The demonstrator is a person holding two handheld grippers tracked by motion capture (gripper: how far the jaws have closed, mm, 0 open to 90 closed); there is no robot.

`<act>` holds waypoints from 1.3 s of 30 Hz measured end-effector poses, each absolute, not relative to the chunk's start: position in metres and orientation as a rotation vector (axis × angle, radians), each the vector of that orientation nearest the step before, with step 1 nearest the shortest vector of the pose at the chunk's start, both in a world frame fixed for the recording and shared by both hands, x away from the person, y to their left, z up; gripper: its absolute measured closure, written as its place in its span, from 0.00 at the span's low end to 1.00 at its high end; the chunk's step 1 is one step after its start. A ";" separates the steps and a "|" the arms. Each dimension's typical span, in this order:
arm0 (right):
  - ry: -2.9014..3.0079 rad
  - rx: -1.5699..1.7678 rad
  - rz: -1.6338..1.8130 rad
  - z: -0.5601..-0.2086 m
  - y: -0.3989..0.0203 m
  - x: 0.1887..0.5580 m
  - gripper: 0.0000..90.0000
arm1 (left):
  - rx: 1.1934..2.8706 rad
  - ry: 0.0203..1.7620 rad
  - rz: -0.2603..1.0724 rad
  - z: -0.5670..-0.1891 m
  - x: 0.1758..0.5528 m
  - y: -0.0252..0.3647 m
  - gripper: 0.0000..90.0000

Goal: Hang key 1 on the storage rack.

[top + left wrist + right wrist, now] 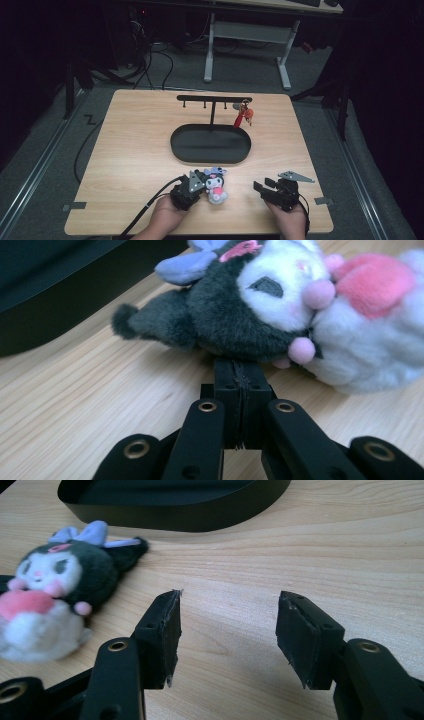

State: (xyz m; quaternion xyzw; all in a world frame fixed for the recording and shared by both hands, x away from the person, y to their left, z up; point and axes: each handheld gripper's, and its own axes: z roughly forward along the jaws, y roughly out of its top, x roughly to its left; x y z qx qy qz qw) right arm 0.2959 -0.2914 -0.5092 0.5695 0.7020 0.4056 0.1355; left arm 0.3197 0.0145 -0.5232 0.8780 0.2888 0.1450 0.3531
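Light wooden surface (130, 150) on a grey floor. Centre: black oval metal tray (210, 144) with a T-shaped hook rack (214, 98) carrying a red tassel charm (243, 115). Near edge: small black-and-white plush doll with a pink heart (216, 186), lying just beside the left gripper (199, 179), whose jaws are pressed together at the doll's head. Right gripper (260, 188): jaws spread apart, empty, near the doll.

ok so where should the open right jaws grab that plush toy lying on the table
Probably the plush toy at its dark head, the firmest, roundest part. It lies on its side left of the right gripper, so come in low from that side, jaws spanning the head; the white body below looks wider and softer.
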 end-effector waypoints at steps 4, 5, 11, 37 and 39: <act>2.033 1.651 1.179 -0.509 -0.292 0.296 0.49 | 2.282 0.696 0.375 -0.521 0.319 -0.012 0.97; 2.035 1.650 1.176 -0.509 -0.293 0.296 0.49 | 2.285 0.683 0.374 -0.520 0.320 -0.018 0.97; 1.982 1.672 1.199 -0.505 -0.303 0.293 0.49 | 2.299 0.628 0.359 -0.519 0.322 -0.053 0.97; 1.979 1.667 1.091 -0.508 -0.306 0.293 0.50 | 2.188 0.780 0.544 -0.515 0.332 0.123 0.66; 1.974 1.664 1.079 -0.508 -0.305 0.294 0.50 | 2.178 0.828 0.535 -0.522 0.340 0.134 0.66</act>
